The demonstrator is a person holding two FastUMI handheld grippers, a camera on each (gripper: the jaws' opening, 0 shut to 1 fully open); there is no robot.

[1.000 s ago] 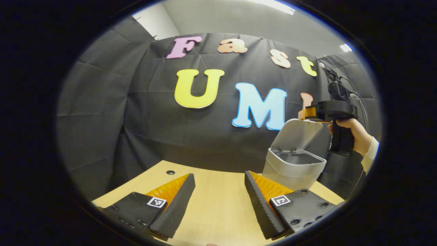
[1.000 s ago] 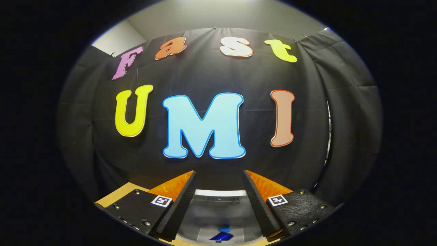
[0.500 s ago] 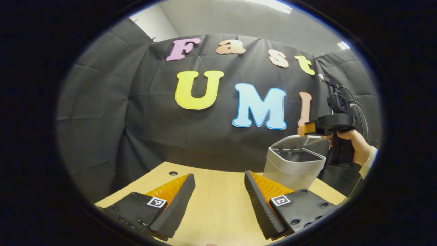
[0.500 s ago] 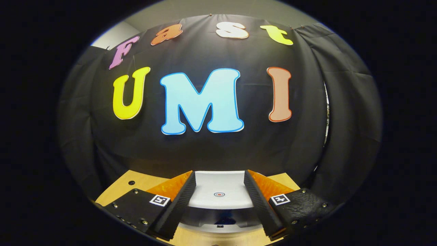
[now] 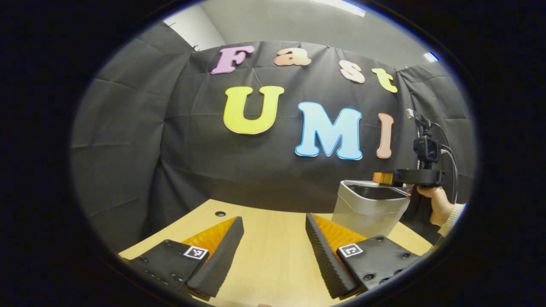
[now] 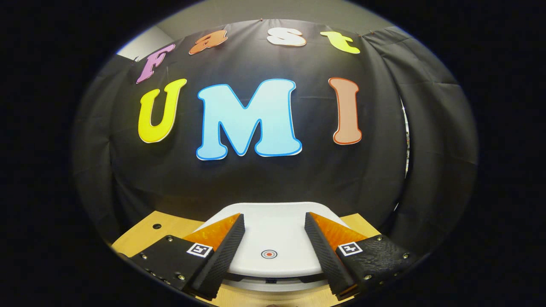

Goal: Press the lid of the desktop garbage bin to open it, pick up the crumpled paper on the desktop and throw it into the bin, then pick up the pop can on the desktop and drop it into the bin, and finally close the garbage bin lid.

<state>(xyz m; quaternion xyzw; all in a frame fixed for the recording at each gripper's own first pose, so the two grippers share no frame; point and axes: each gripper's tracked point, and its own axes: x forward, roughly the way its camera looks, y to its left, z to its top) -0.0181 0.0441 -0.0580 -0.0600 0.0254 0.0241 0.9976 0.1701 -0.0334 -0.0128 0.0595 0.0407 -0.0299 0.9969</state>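
Observation:
In the left gripper view the grey desktop bin (image 5: 369,211) stands at the right on the wooden table (image 5: 273,256), its lid (image 5: 375,192) lying flat on the rim. A hand (image 5: 435,204) holds my right gripper (image 5: 381,178) on top of that lid. In the right gripper view the white lid (image 6: 273,238), with a small red ring mark (image 6: 268,254), lies just under my right gripper (image 6: 273,217), which is open. My left gripper (image 5: 273,219) is open over bare table, left of the bin, with nothing between its fingers.
A small round hole (image 5: 220,213) sits in the table near its far edge, also seen as a hole (image 6: 157,226) left of the bin. The black cloth wall hangs close behind the table and bin. A cable runs up from the right gripper's camera (image 5: 424,147).
The bin lid has swung from upright down onto the bin, with my right gripper coming down on it. The blue thing inside the bin is now covered. My left gripper has barely moved.

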